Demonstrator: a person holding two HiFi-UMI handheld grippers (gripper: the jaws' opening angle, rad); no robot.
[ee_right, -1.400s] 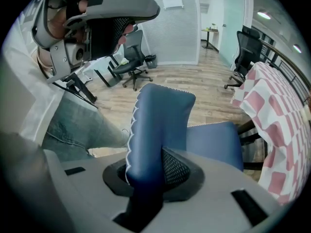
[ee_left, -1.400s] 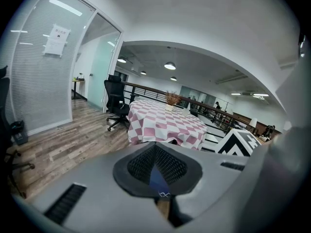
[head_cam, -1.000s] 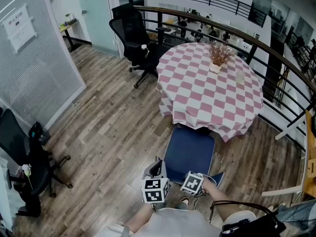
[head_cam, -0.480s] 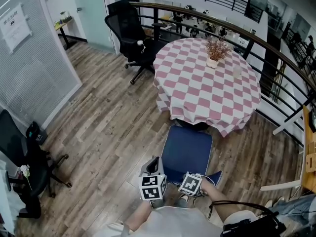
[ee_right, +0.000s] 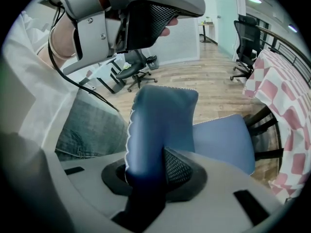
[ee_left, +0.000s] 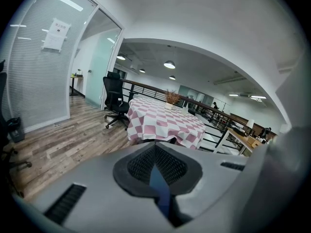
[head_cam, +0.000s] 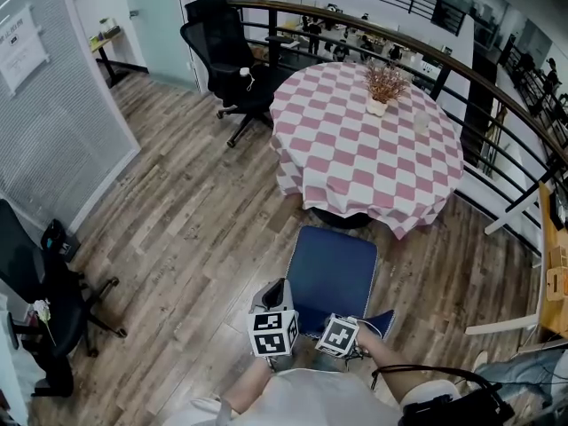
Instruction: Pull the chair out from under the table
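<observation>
Wood floor [head_cam: 177,229], checkered table [head_cam: 364,140], blue chair [head_cam: 335,269]

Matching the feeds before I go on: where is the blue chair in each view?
Head view: the chair sits lower centre, just below the table's near edge.
Left gripper view: only a thin blue sliver low centre, likely the chair's fabric.
Right gripper view: its backrest fills the centre, with its seat to the right.
Shared landmark: the checked table.
</observation>
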